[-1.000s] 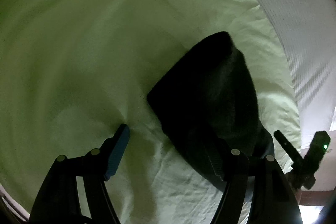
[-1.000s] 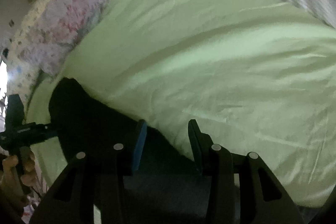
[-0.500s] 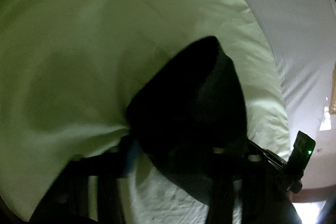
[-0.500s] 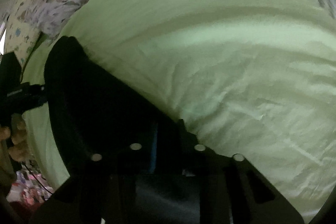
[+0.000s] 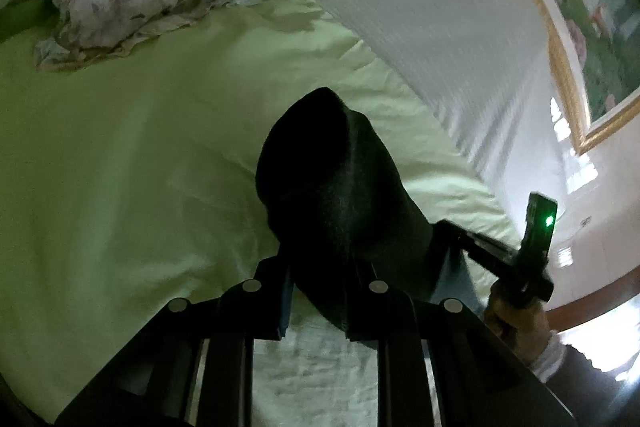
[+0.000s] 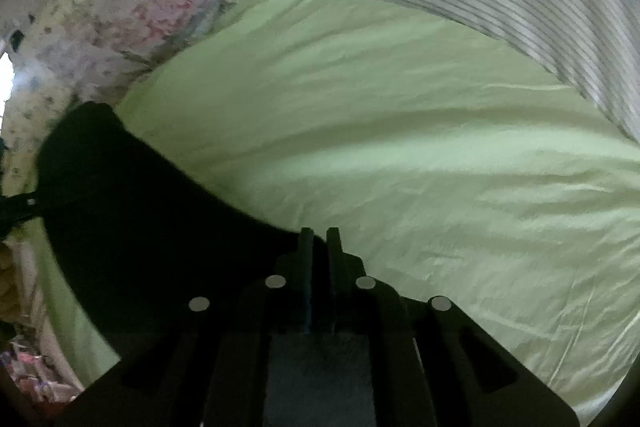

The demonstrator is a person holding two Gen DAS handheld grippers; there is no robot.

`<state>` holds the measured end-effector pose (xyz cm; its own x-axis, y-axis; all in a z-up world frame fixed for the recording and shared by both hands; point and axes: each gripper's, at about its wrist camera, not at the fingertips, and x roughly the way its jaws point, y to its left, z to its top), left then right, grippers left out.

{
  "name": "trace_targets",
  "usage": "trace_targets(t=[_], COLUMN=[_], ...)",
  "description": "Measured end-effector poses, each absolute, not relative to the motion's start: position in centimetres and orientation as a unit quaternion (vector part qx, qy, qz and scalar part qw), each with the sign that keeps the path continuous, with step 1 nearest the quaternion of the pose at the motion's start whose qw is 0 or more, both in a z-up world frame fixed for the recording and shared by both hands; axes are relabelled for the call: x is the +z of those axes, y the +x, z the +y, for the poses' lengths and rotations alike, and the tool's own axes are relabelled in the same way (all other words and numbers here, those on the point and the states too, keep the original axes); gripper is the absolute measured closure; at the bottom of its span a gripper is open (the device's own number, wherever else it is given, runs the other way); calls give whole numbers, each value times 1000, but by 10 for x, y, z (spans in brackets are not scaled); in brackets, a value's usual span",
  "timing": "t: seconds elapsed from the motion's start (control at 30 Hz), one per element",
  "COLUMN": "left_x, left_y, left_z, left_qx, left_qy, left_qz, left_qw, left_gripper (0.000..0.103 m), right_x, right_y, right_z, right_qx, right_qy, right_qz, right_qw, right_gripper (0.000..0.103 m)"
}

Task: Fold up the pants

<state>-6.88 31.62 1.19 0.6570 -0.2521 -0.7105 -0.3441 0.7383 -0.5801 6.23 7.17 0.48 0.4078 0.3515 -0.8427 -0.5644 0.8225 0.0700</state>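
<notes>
Left tongs (image 5: 320,291) clamp pants (image 5: 332,179) | right tongs (image 6: 319,247) clamp pants, raised

Too dark to make out seams, waistband or legs on the black pants (image 5: 332,195); near end lost behind the left gripper (image 5: 320,291), so fingertip contact hidden by the cloth itself. In the right wrist view, same garment (image 6: 132,227) smeared at its far edge, near part swallowed under the right gripper (image 6: 319,247). Floral bedding (image 6: 132,11) blurred there, pattern unreadable. Framed picture (image 5: 580,39) cut off by the lens rim at right. Green sheet (image 6: 400,147) running out past the circle on the right.
</notes>
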Motion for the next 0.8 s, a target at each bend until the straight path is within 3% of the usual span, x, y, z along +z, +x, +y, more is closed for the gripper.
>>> trace_targets(t=[0.3, 0.47, 0.53, 0.6, 0.8], left_x=[-21, -13, -4, 5, 32], left_y=[-43, -46, -52, -58, -51], left_z=[313, 316, 319, 324, 314], left_qx=[56, 81, 98, 105, 93], left_qy=[-276, -254, -249, -256, -255], left_qz=[469, 480, 472, 466, 448], left_qw=[837, 836, 840, 841, 852], left_gripper=[84, 64, 60, 55, 51], right_x=[-21, -5, 6, 18, 37], right_y=[72, 67, 60, 50, 13], right_z=[89, 71, 57, 39, -19], right_qx=[237, 210, 206, 199, 175], right_qy=[-131, -98, -74, -50, 31], right_qz=[492, 486, 478, 465, 454], right_qw=[827, 843, 851, 861, 873], right_gripper=[96, 83, 59, 50, 50])
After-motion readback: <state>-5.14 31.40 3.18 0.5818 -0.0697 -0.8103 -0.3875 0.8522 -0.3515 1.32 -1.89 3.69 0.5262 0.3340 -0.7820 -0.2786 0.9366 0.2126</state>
